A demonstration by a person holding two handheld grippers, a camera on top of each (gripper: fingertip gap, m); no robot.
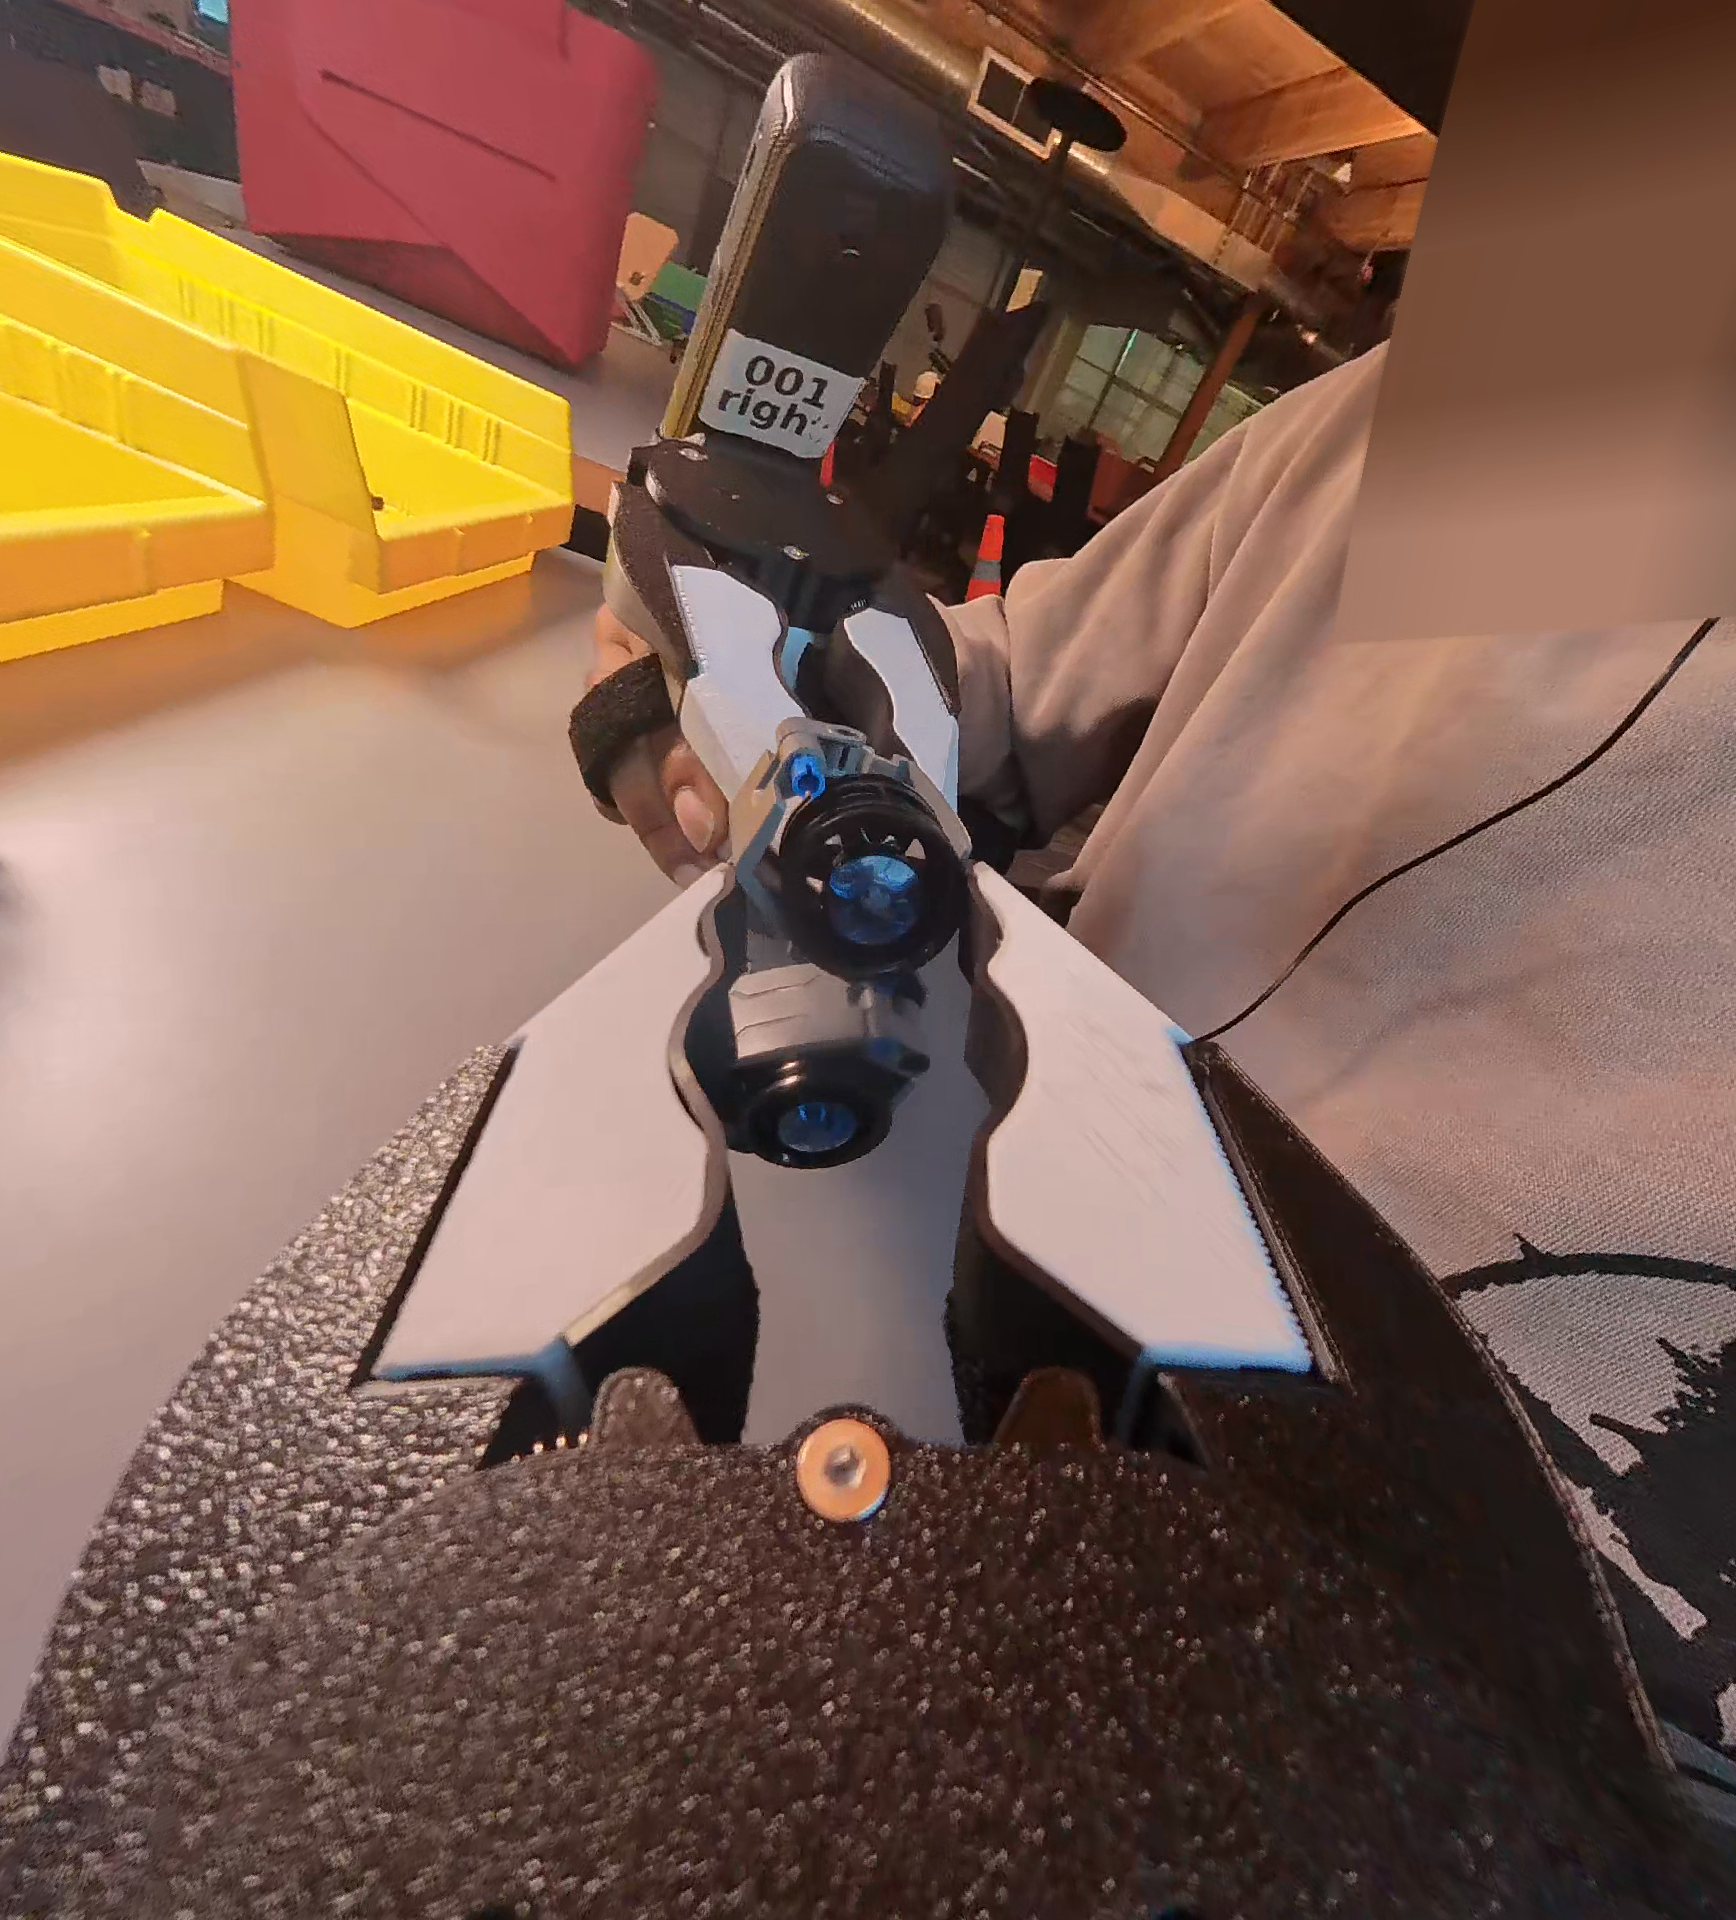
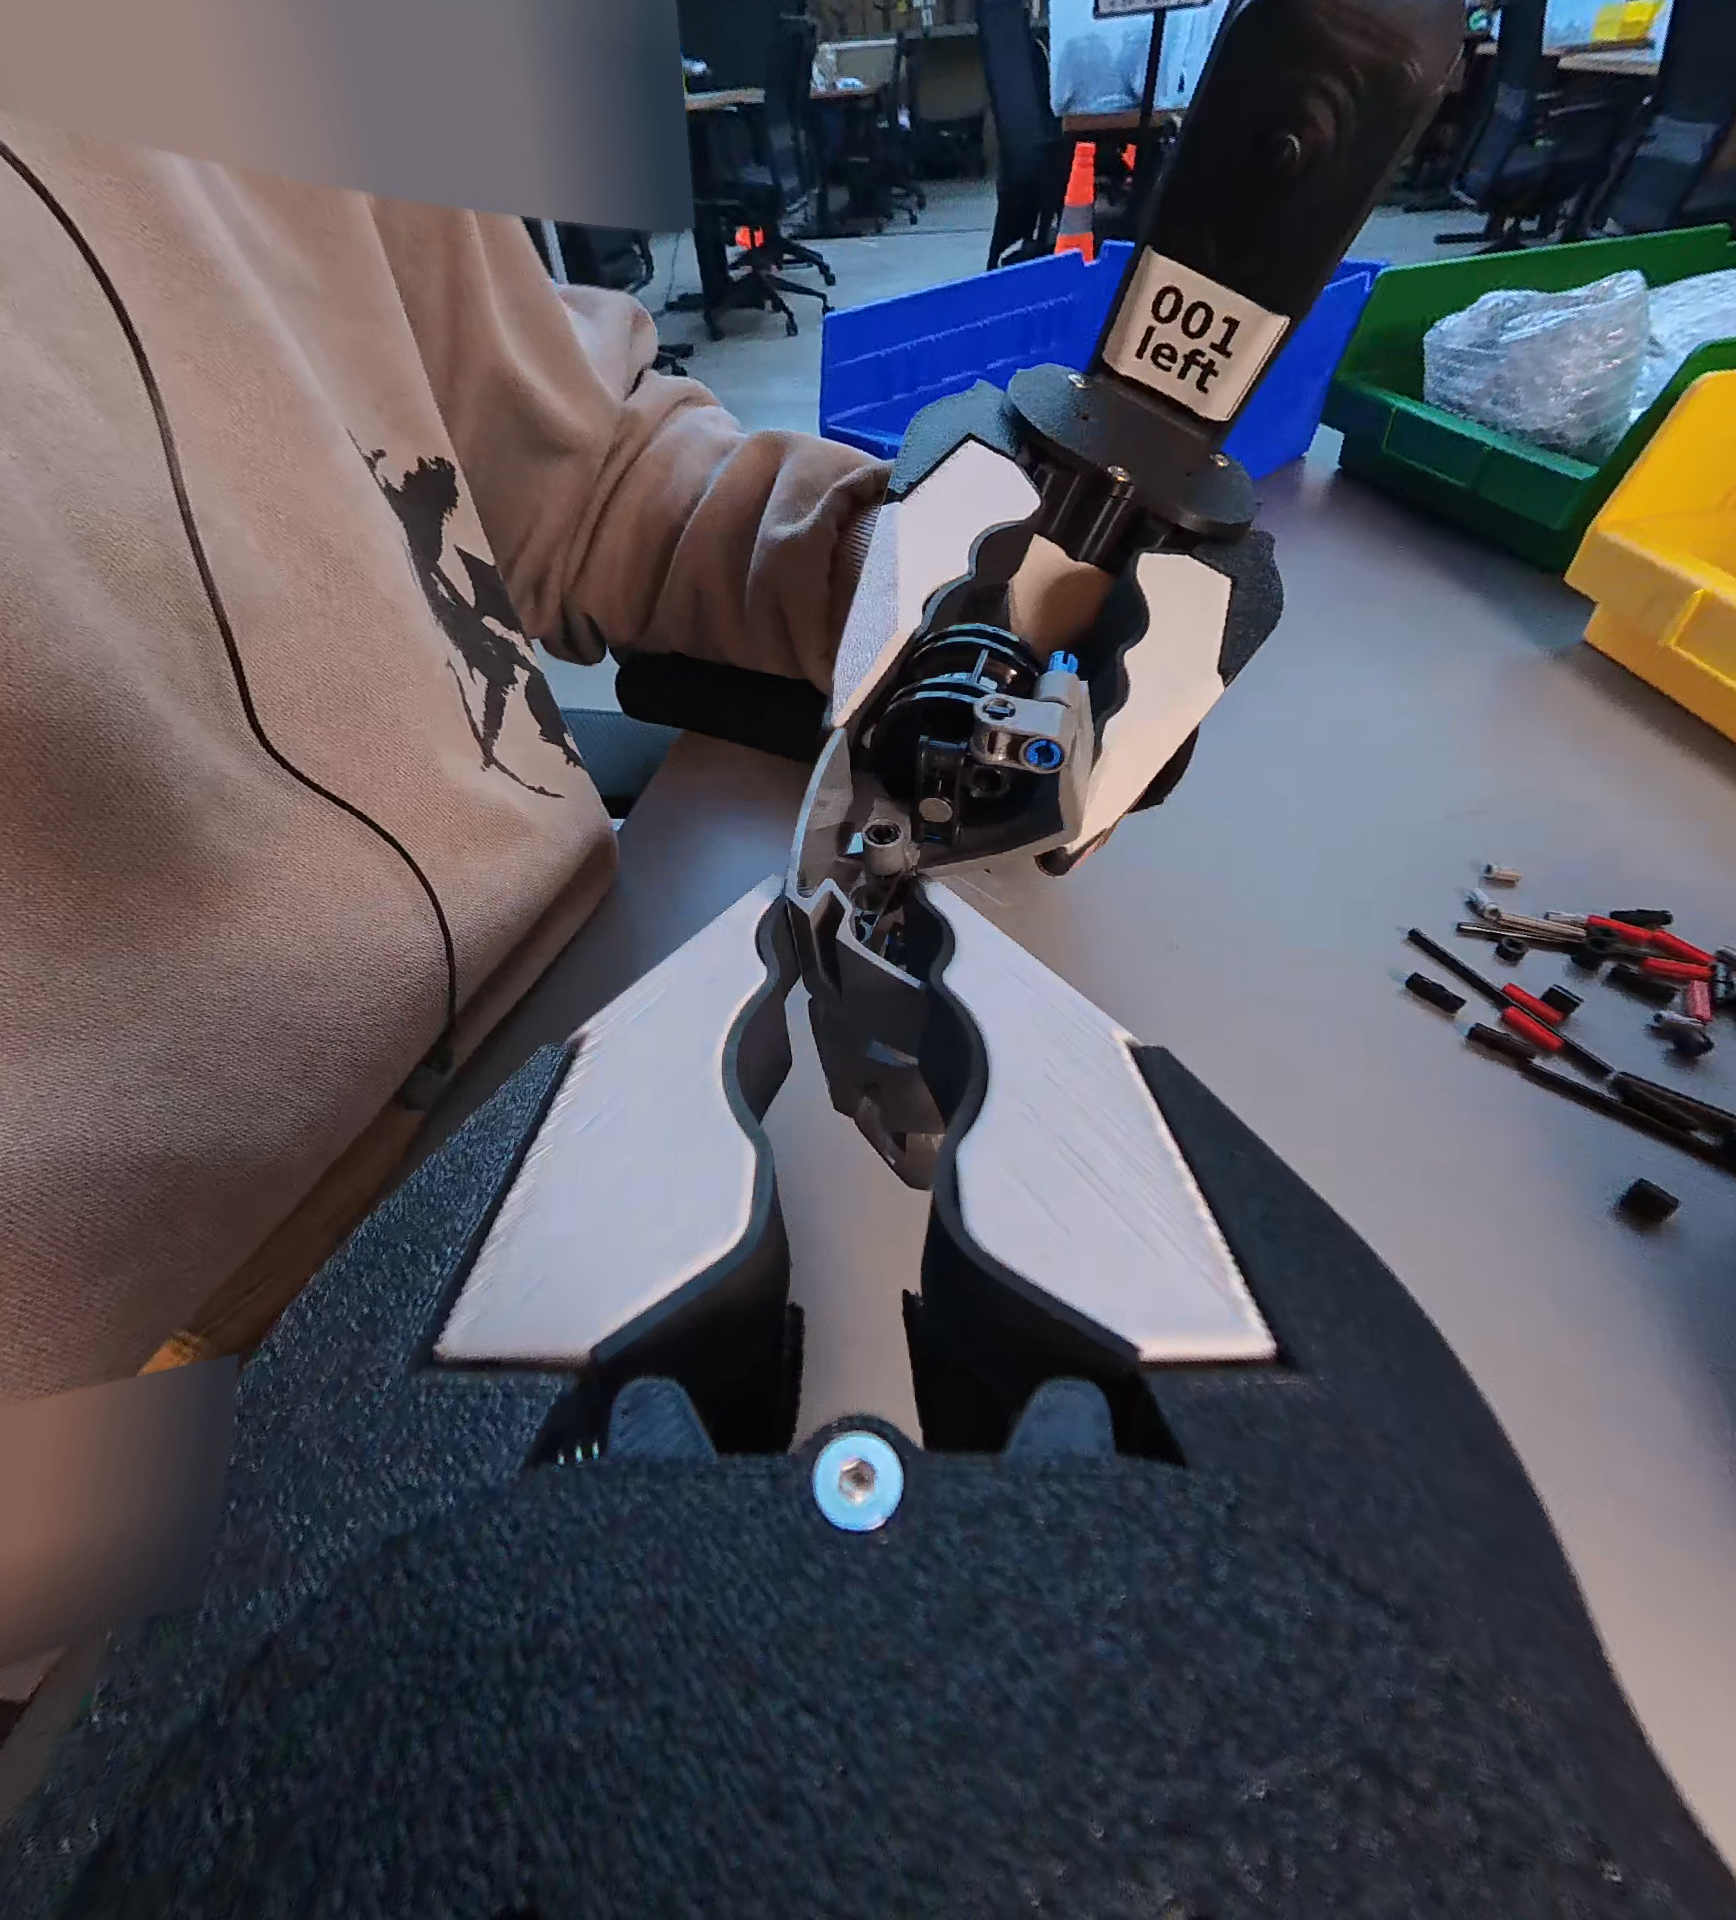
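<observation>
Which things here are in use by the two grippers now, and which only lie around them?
In use:
- left gripper
- right gripper
- grey and black toy assembly, gripped by both

Lying about:
- yellow bins
- red bin
- blue bin
- green bin
- loose red and black pieces

beige sleeve (image 2: 698, 540), black-and-white grippers (image 2: 853, 914)

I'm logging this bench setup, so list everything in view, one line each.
toy assembly: one, grey and black with blue hubs, held between both grippers
loose parts: many, red and black, table right
yellow bins: several, table edge
green bin: one, holds wrapped bundle
blue bin: one, behind
red bin: one, far
table: one, grey
left gripper: closed on assembly
right gripper: closed on assembly
</observation>
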